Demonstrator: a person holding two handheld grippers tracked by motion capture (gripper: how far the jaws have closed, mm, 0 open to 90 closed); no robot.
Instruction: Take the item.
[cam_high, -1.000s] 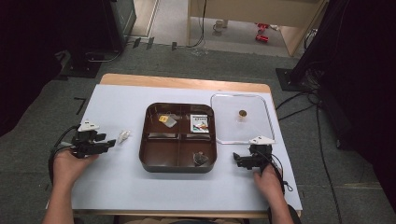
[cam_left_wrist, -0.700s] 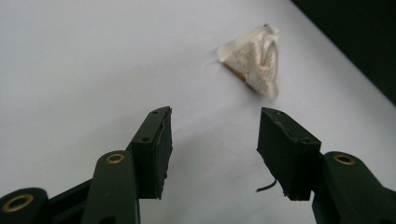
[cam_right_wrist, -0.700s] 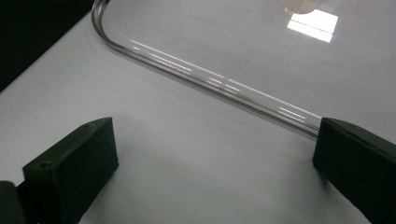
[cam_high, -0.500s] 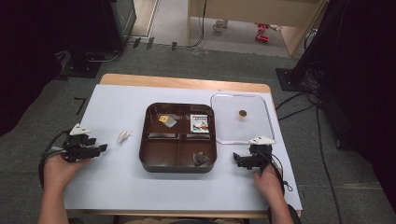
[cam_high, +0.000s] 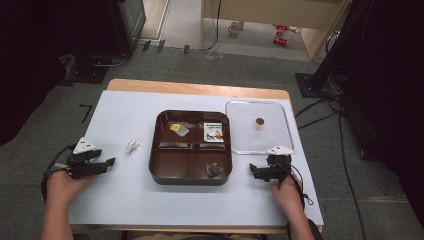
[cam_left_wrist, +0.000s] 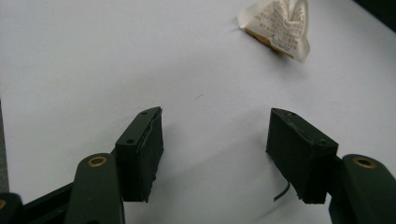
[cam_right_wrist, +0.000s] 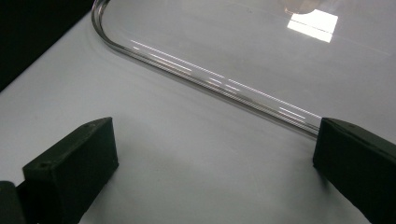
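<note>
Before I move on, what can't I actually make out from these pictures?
- Print on the small crumpled white paper packet: blurred in the left gripper view, too small in the high view.
- Small brown round thing on the clear plastic lid: too small in the high view, cut off by the top edge in the right gripper view.
- Contents of the dark brown four-compartment tray: too small to identify.

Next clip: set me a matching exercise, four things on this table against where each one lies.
Things:
1. crumpled packet
2. clear lid
3. brown tray
4. printed sachet

Places:
A. in the tray's far right compartment
B. middle of the white mat
C. on the mat left of the tray
D. right of the tray, beside the right gripper

Pairs: 1-C, 2-D, 3-B, 4-A
</note>
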